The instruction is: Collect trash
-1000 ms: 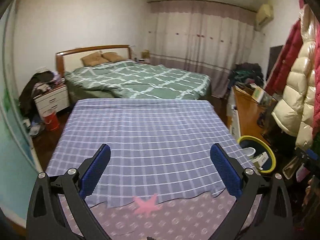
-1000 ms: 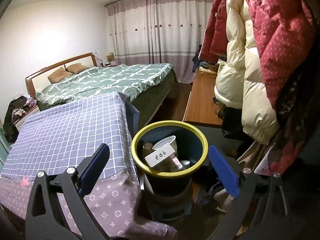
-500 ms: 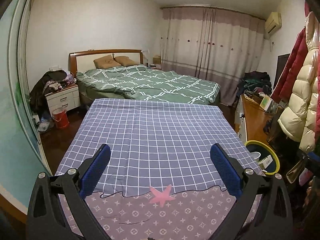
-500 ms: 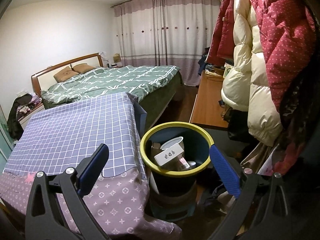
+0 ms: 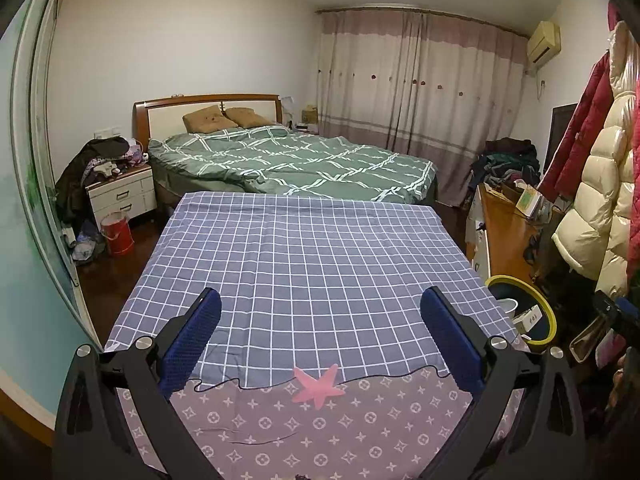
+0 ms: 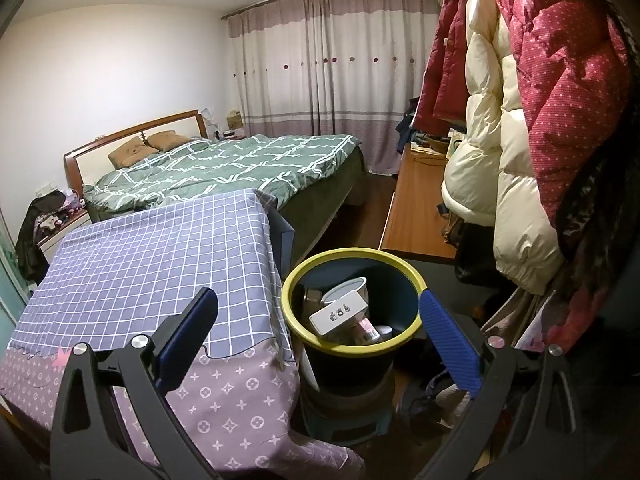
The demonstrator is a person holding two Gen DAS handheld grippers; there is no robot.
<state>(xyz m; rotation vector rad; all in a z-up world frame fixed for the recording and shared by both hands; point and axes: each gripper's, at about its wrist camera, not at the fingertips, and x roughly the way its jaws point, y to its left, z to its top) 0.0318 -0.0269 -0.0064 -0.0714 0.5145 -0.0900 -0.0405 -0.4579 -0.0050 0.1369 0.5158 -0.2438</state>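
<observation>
Left claw: the left claw (image 5: 320, 336) stands wide apart with nothing between its blue pads (image 5: 190, 344), over the near end of the tabletop.
Right claw: the right claw (image 6: 318, 332) is also spread wide and empty; the trash bin shows in the gap between its fingers, toward 1 o'clock.
Tabletop: the tabletop (image 5: 312, 264) carries a blue checked cloth; its near edge is a mauve patterned cloth with a pink star patch (image 5: 318, 382) at 6 o'clock in the left wrist view. No loose item lies on the cloth.
Trash bin: the dark trash bin (image 6: 352, 344) with a yellow rim stands just beside the tabletop's right corner, on a low stool-like base. In the left wrist view it sits at 4 o'clock (image 5: 538, 312), partly cut off by the tabletop edge.
Trash: inside the bin lie a white box (image 6: 338, 314) with small icons on top, a white cup (image 6: 346, 290) tilted behind it and a small can or bottle; more is hidden below.
Coats: padded coats (image 6: 500, 168), cream and red, hang at 2 o'clock in the right wrist view, beside the bin.
Side desk: a wooden desk (image 6: 416, 208) runs along the wall behind the bin.
Bed: a bed (image 5: 288, 164) with a green quilt stands beyond the tabletop at 12 o'clock, with curtains (image 5: 412, 80) behind it.
</observation>
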